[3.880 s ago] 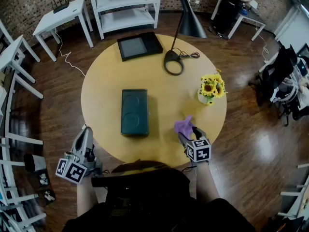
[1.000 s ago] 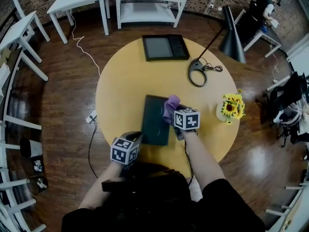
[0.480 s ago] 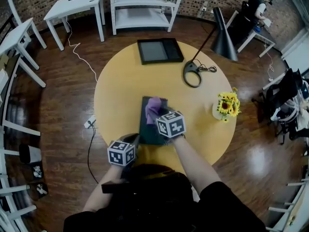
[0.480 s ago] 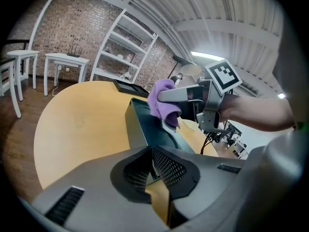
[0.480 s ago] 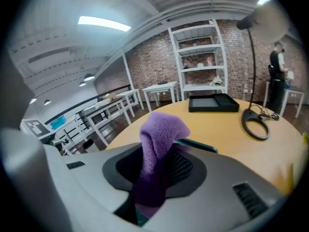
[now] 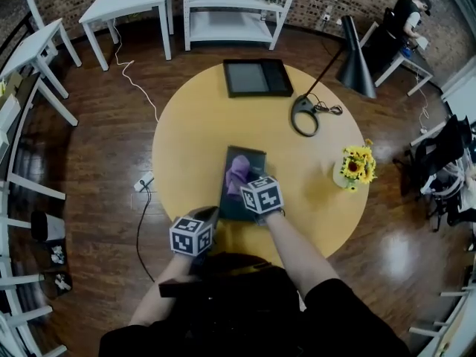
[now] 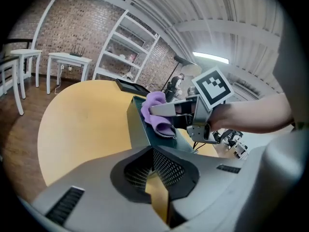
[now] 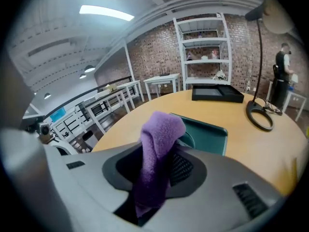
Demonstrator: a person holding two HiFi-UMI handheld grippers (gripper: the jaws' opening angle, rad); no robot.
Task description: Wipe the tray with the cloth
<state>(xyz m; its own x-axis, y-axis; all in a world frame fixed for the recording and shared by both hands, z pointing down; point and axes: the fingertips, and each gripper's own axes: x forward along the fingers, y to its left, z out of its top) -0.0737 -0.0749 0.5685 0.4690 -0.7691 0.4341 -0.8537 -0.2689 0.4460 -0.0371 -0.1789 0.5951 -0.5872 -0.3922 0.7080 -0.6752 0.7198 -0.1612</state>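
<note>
Centrally, round yellow table (image 6: 186, 140) fills floor space. Black lamp (image 6: 355, 54) stands at far right of tabletop. Dark green tray (image 6: 254, 157) lies near person's edge of table. Left gripper (image 6: 211, 216) sits at tray's near left corner, jaws just been closing, now fully together, nothing visible between them. Right gripper (image 6: 244, 181) hangs over tray, jaws clamped on purple cloth (image 6: 238, 168). Cloth bunched, resting on tray's middle.

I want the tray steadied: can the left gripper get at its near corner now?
Probably yes: the left gripper points at the tray from close by, nothing between them, though its jaws are shut.
</note>
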